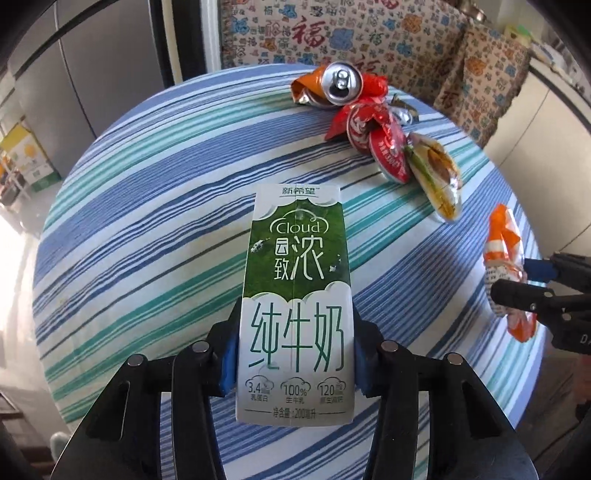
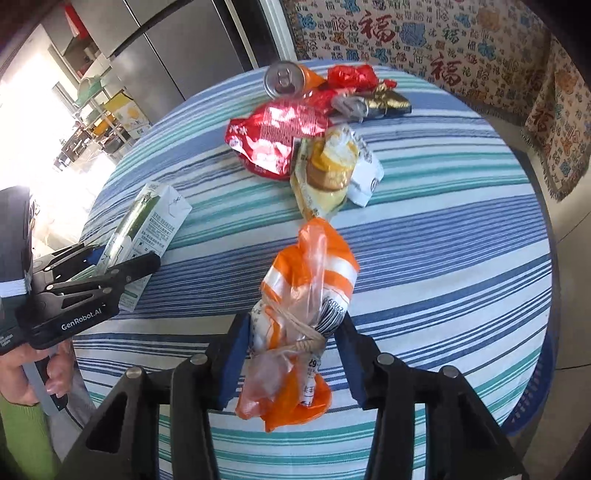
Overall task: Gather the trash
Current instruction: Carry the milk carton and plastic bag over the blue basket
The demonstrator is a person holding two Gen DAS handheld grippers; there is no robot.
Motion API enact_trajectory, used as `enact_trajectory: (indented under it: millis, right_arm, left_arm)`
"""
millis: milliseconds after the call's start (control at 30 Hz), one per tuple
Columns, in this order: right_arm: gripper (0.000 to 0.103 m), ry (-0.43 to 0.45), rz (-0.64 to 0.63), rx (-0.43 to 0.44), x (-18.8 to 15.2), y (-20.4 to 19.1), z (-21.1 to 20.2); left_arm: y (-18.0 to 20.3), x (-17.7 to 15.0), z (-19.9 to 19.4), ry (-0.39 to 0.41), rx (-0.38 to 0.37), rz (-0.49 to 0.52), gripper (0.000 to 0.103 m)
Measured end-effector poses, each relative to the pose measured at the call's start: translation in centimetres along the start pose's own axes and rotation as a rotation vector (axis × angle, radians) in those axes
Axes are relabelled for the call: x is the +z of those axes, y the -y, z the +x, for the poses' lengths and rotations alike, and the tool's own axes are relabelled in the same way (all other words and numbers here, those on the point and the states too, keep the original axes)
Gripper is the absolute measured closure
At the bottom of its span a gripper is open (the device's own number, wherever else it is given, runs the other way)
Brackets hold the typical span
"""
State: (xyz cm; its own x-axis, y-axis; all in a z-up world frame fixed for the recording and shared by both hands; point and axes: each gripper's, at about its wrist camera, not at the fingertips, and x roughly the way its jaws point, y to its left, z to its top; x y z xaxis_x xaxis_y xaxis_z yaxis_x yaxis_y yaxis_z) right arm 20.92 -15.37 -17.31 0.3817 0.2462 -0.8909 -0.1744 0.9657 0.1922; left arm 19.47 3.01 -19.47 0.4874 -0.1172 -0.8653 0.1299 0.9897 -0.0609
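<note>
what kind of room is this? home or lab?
Most likely a home dining or kitchen area. A round table under a striped tablecloth holds snack trash, a steel refrigerator stands behind it, and a seat draped in a patterned throw sits alongside. Nothing lab-like shows.

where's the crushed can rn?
The crushed can lies at the far edge of the striped table, heading the pile of red wrappers; in the right wrist view it sits top centre.

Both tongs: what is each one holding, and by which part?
Left tongs clamp the milk carton by its lower side walls. Right tongs pinch the orange-and-white plastic wrapper around its tied middle.
</note>
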Motion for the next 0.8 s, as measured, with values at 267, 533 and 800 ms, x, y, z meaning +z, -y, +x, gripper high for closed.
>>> enact_trajectory:
  millis: [267, 533, 800]
  right_arm:
    - [0.056, 0.099, 0.016, -0.044, -1.2, 5.4, -6.5]
    - [0.056, 0.149, 0.199, -0.191, -5.1, 18.4, -12.0]
    - [0.055, 0.128, 0.382, -0.304, -10.5, 30.3, -12.5]
  left_arm:
    - [6.6, 0.7, -4.4, 0.104, -0.118, 0.057, 0.054]
    - [20.8, 3.3, -4.1, 0.107, -0.323, 0.193, 0.054]
    - [34.0, 3.6, -1.1, 0.040, -0.433, 0.322, 0.054]
